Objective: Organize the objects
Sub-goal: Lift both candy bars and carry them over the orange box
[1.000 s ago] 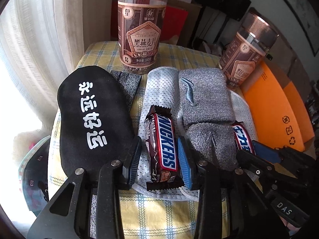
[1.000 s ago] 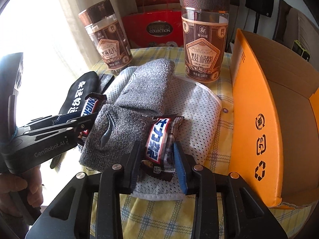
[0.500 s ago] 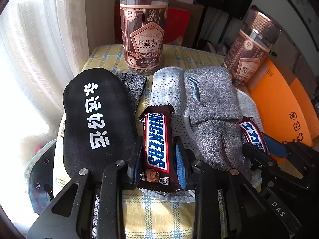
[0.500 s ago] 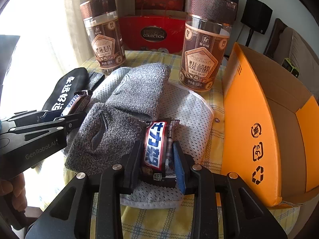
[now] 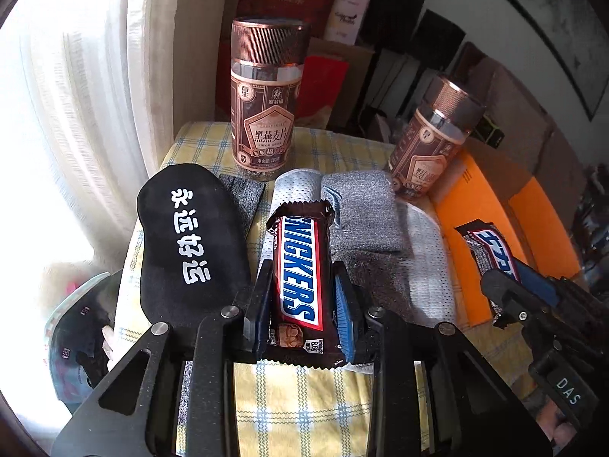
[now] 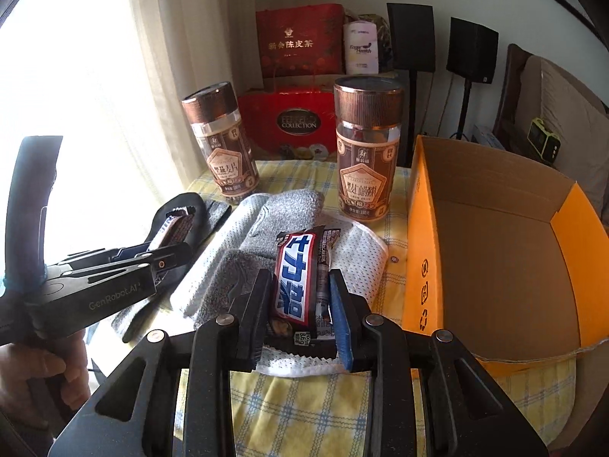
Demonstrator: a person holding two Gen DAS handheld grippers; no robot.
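Left gripper (image 5: 300, 304): clamped on a Snickers bar (image 5: 298, 282), gripped at the sides of its lower half, wrapper face up with the English logo showing, bar raised clear of the cloth below. Right gripper (image 6: 297, 304): clamped on a second Snickers bar (image 6: 298, 285), Chinese-lettered face shown, held the same way, lengthwise between the fingers and lifted off the table.

In the left wrist view the second bar is seen at right, held just in front of the orange cardboard box (image 5: 475, 236). In the right wrist view the box (image 6: 426, 251) is seen open and just right of the gripper.

Below both bars, grey socks (image 5: 361, 209) are laid on a white mesh cloth (image 5: 430, 262). A black eye mask (image 5: 186, 240) with white Chinese lettering is laid to the left of them, touching a dark grey strip at its upper edge. All of this rests on a yellow checked tablecloth (image 5: 304, 392).

Two brown-lidded cereal jars are stood upright at the far edge: one (image 5: 264, 103) behind the mask and cloth, the other (image 5: 434, 141) beside the box. Red gift bags (image 6: 300, 45) are seen behind the table.
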